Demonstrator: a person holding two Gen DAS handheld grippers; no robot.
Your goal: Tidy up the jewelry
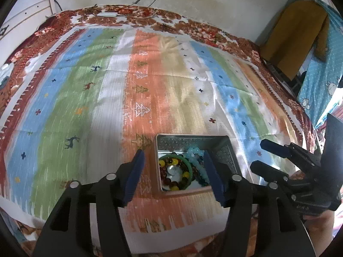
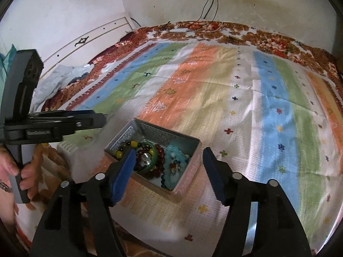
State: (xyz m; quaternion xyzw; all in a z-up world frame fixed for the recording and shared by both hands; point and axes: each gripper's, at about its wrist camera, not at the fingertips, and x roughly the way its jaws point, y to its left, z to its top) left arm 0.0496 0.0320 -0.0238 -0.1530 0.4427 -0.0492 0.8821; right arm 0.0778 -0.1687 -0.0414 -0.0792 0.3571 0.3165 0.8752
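Note:
A silver metal tin [image 1: 193, 138] [image 2: 150, 128] sits open on the striped cloth near its front edge. Inside it lie a green bangle [image 1: 189, 163] [image 2: 150, 167], a red and yellow bead bracelet [image 1: 174, 161] [image 2: 159, 150] and a pale blue bead bracelet [image 1: 195, 156] [image 2: 175, 157]. My left gripper [image 1: 173, 152] hovers over the tin, open and empty; in the right wrist view it [image 2: 100, 118] shows side-on at the left. My right gripper [image 2: 169, 151] is also open over the tin with nothing between its pads, and it [image 1: 259, 153] appears just right of the tin.
The striped cloth [image 1: 150, 75] [image 2: 214, 85] covers a floral bedspread [image 1: 193, 24]. A white wall with hanging cables [image 2: 211, 2] is behind, a white headboard [image 2: 85, 40] to the left. Blue dotted fabric [image 1: 317, 75] and a yellow cloth hang at right. A hand [image 2: 12, 171] holds the left gripper's handle.

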